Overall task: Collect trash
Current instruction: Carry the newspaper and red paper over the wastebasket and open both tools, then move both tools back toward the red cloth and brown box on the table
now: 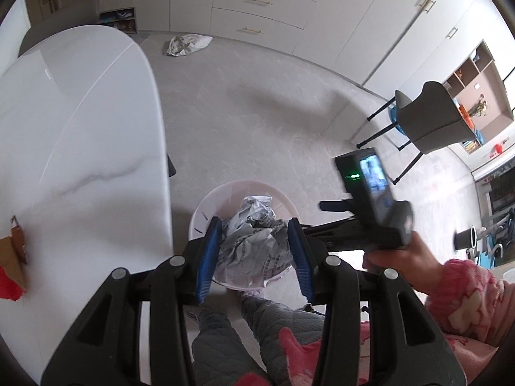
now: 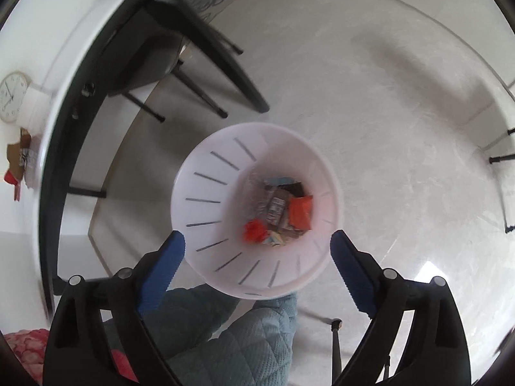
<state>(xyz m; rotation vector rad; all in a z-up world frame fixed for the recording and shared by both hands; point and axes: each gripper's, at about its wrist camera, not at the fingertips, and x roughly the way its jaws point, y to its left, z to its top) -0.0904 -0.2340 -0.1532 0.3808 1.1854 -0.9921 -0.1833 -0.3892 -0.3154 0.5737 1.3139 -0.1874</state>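
Note:
My left gripper [image 1: 254, 257] is shut on a crumpled ball of newspaper [image 1: 251, 238] and holds it right above the white slotted trash bin [image 1: 206, 206] on the floor. My right gripper [image 2: 257, 257] is open and empty, hovering above the same bin [image 2: 206, 186], its blue pads [image 2: 164, 270] spread to either side of the rim. Inside the bin lie several wrappers, among them red and orange ones [image 2: 299, 209]. The right gripper's body and the hand holding it show in the left wrist view [image 1: 373, 206].
The white marble table [image 1: 80, 148] is at the left with torn cardboard and red scraps [image 1: 13, 257] on it; these show in the right wrist view too [image 2: 17, 160]. A white bag [image 1: 186, 45] lies on the floor. Grey chairs [image 1: 431, 119] [image 2: 154, 48] stand nearby. My legs [image 2: 244, 331] are below.

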